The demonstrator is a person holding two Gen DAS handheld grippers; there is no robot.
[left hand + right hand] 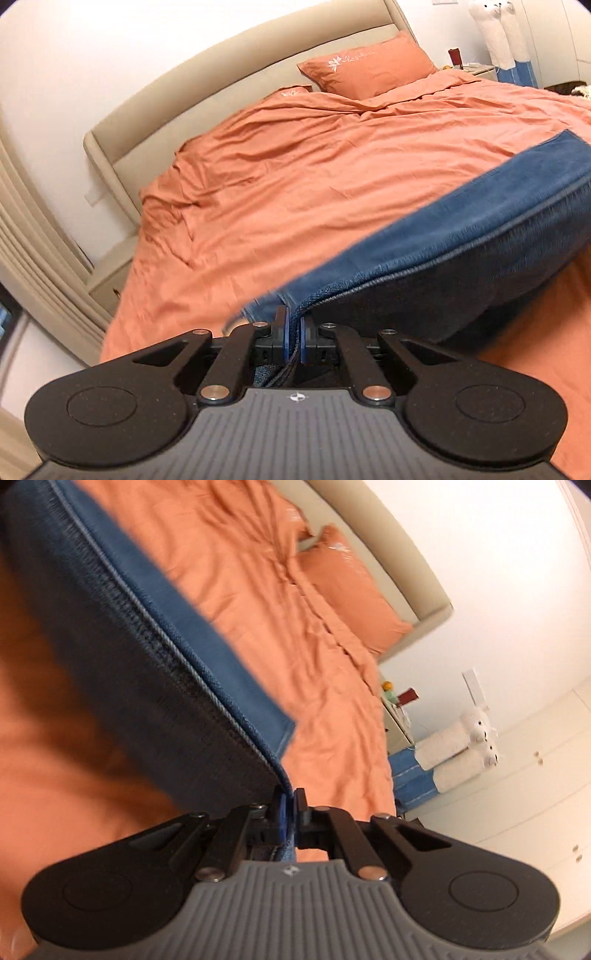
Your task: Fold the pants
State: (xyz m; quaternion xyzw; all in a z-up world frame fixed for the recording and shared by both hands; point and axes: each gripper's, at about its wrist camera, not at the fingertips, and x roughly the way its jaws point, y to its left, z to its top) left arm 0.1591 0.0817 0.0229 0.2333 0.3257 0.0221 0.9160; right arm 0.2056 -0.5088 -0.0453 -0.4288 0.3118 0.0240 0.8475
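Blue denim pants (461,221), stretched in the air above an orange bed cover (295,177), held at two spots along one thick stitched seam. Left gripper (293,332) low in the left wrist view, jaws clamped tight on the seam edge, cloth bunched between the blue pads (281,332). From there, denim running up and to the right, lighter blue face above, darker shaded underside below, one straight hem at the far upper right. Right gripper (290,812) low in the right wrist view, jaws likewise closed on the pants (129,646), fabric pinched between the pads (282,812) and hanging a little below them. From that grip, denim running up and to the left, with a hemmed corner just above and right of the jaws. Lifted span clear of the bed, orange cover visible under it in both views. Beyond the pants, rumpled orange cover over the whole bed, two matching orange pillows (369,64) against a beige padded headboard (221,81). White wall behind. Beside the bed, a small nightstand (397,720) with small items too blurred to name, and white fluffy plush toys (461,746) near a blue cloth. Both views softened by motion blur.
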